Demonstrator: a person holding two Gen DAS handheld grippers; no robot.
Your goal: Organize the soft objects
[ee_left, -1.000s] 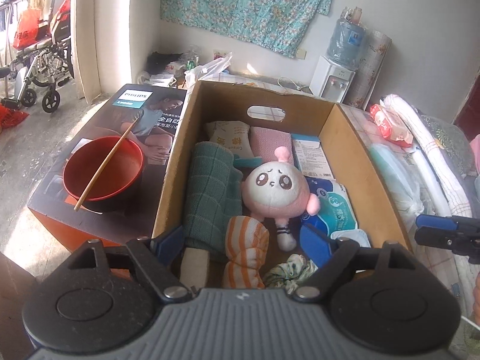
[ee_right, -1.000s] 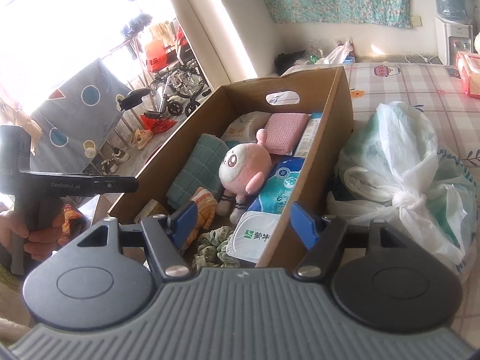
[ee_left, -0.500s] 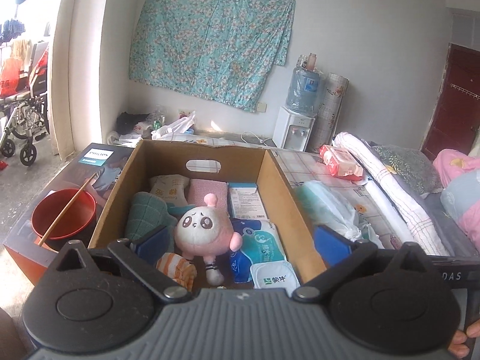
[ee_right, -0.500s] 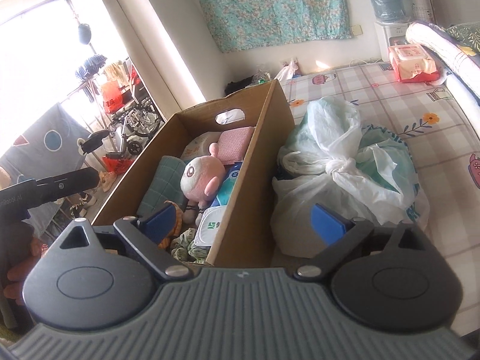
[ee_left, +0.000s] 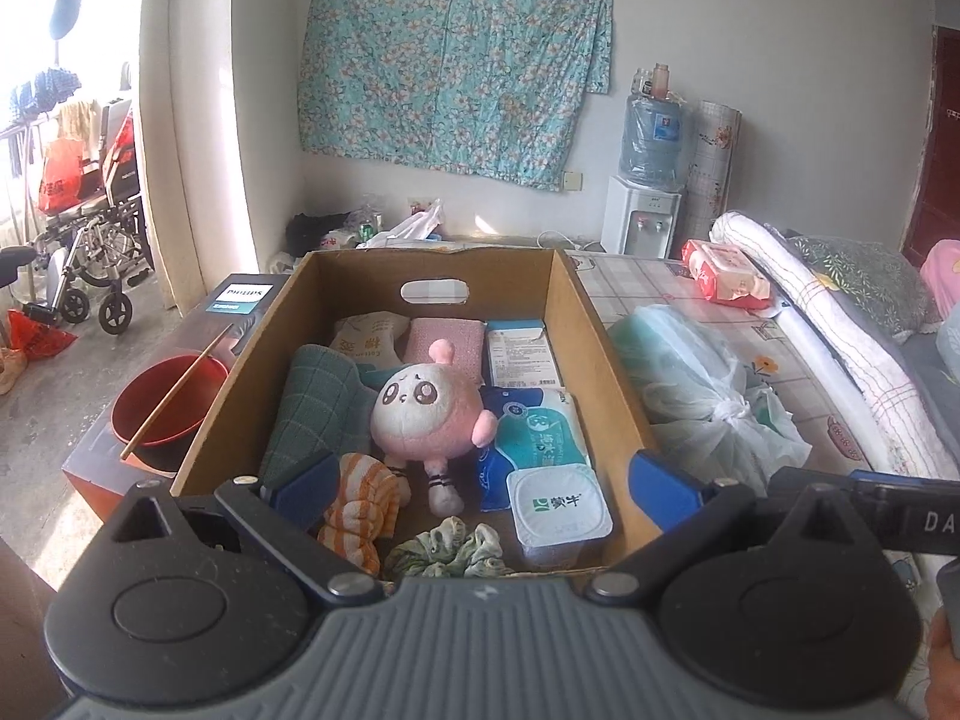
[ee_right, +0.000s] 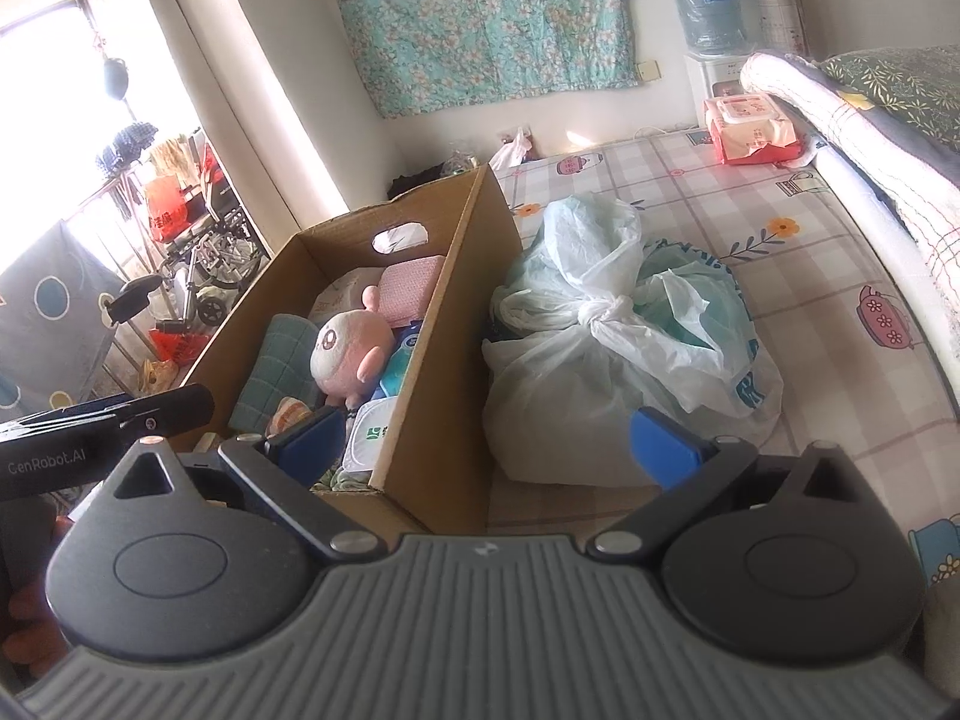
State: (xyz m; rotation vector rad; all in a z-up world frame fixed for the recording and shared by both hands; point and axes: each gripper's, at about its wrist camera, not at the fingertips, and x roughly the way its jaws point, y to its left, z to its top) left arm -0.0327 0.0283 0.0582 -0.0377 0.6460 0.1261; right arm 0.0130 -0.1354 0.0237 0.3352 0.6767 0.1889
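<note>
Brown cardboard box (ee_left: 606, 360), centre frame, packed; left gripper (ee_left: 480, 483) and right gripper (ee_right: 486, 441) both spread, empty. Risk: round pink plush doll (ee_left: 429, 414) snagging neighbours when lifted.

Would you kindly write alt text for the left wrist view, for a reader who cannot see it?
An open cardboard box holds a pink plush toy, a green towel, an orange striped cloth, a yogurt cup and tissue packs. The left tongs stand wide open and empty before it; a tied plastic bag lies beside the box.
</note>
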